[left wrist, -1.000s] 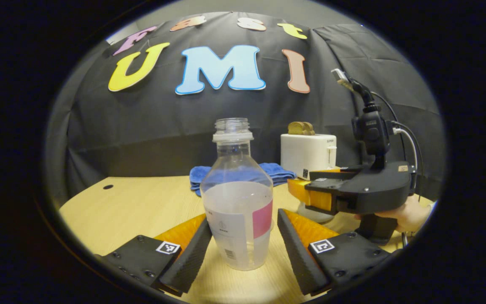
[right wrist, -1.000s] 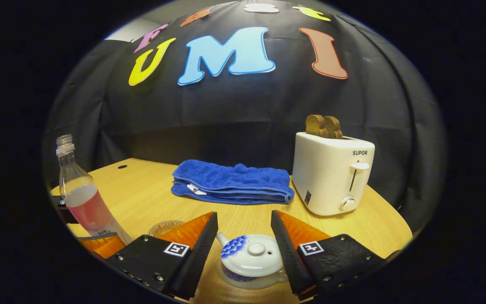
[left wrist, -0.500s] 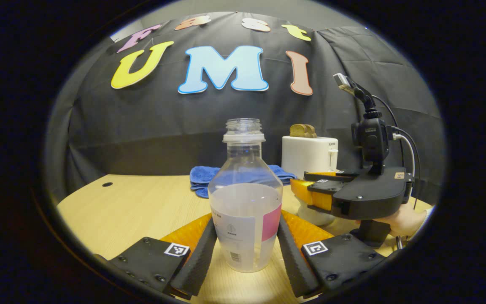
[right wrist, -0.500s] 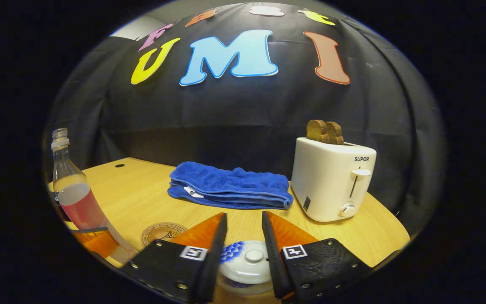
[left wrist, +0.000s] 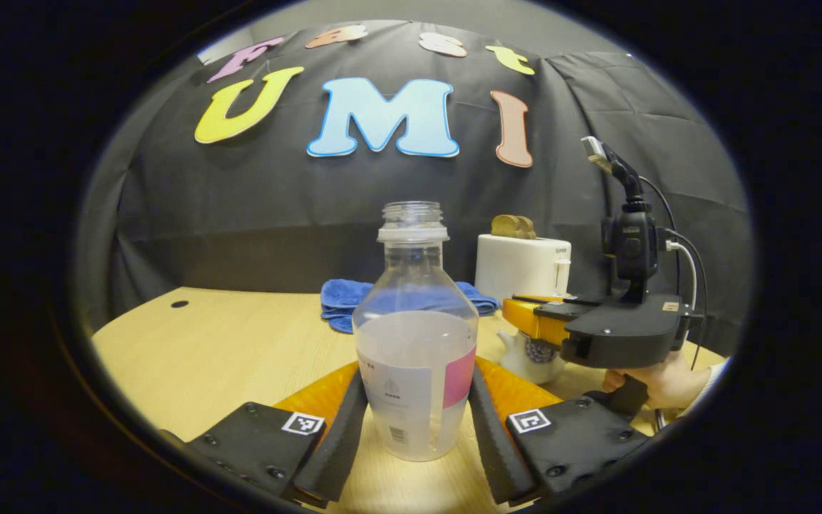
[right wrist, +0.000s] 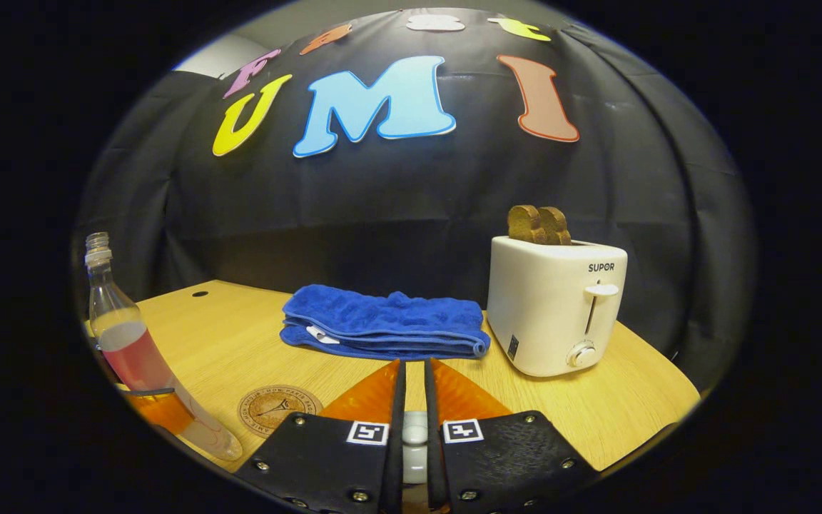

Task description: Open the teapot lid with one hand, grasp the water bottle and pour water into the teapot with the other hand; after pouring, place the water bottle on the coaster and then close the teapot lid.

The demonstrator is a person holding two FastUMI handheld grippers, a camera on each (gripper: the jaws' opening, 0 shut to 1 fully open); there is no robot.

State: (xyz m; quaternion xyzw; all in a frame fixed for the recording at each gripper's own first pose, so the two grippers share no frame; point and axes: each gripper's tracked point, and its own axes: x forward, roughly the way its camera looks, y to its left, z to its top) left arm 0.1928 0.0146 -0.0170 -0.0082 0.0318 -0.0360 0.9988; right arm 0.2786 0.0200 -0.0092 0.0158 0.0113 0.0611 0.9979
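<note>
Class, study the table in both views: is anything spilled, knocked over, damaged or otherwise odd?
Nothing stands out. The water bottle stands upright with no cap on, no water on the table. The towel lies folded, the toaster stands upright with bread in it, and the coaster lies flat.

One bottle (left wrist: pixel 414 343), one teapot (left wrist: pixel 525 355), one coaster (right wrist: pixel 275 408), one towel (right wrist: pixel 384 323) and one toaster (right wrist: pixel 557 303) holding two slices of toast (right wrist: pixel 538 224) sit on one table (right wrist: pixel 225 335). Two grippers show: left (left wrist: pixel 417 421) and right (right wrist: pixel 411 400).
</note>
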